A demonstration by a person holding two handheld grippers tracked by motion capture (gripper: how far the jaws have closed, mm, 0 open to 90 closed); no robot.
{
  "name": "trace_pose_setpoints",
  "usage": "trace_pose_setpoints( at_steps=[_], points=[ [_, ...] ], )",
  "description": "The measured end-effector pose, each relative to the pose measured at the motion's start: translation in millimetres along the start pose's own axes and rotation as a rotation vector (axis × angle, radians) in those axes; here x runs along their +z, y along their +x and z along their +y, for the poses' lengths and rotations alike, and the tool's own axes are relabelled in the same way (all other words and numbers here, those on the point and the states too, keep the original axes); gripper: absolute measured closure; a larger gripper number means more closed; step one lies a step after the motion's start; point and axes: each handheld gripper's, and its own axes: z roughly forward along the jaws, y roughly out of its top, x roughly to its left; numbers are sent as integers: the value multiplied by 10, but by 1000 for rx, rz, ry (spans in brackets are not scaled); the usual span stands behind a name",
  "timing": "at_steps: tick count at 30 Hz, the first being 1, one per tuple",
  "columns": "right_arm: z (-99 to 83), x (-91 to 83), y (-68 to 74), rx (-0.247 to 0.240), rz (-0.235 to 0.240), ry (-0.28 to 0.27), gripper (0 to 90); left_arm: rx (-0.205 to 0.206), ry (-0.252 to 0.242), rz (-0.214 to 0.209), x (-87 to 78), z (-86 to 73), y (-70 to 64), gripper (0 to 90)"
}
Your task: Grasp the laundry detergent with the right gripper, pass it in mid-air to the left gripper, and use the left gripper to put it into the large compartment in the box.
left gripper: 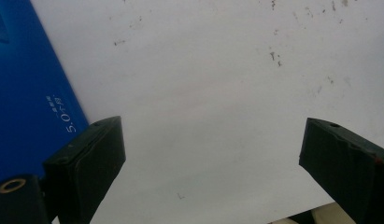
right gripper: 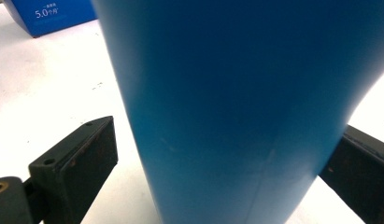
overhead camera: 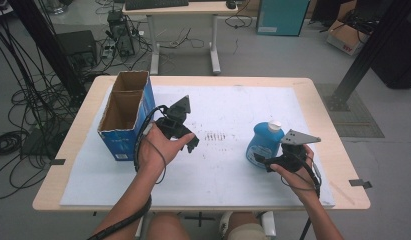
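Observation:
A blue bottle (overhead camera: 264,142) with a white cap stands upright on the right of the white sheet (overhead camera: 218,172). My right gripper (overhead camera: 267,161) is at its near side, low down. In the right gripper view the bottle (right gripper: 236,93) stands between the wide-open jaws of the gripper (right gripper: 227,140). A gap shows at the left jaw, and the bottle partly hides the right one. My left gripper (overhead camera: 189,140) hovers beside a blue cardboard box (overhead camera: 124,145) at the left, its top open. Seen from the left gripper (left gripper: 210,135), the jaws are open over bare sheet, with the box wall (left gripper: 26,93) on the left.
The sheet covers most of a wooden table (overhead camera: 68,145). The box has two compartments and both look empty. Smudges (overhead camera: 215,136) mark the sheet's middle. Beyond the table stand a desk (overhead camera: 183,10), floor cables (overhead camera: 23,100) and black frame posts (overhead camera: 363,55).

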Motion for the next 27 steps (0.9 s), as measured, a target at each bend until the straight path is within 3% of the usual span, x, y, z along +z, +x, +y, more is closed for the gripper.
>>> trace_pose_setpoints(
  at_steps=[27],
  points=[
    [-66,52,-51,7,38,-14,351,4,6,-2,17,4,8,73]
  ],
)
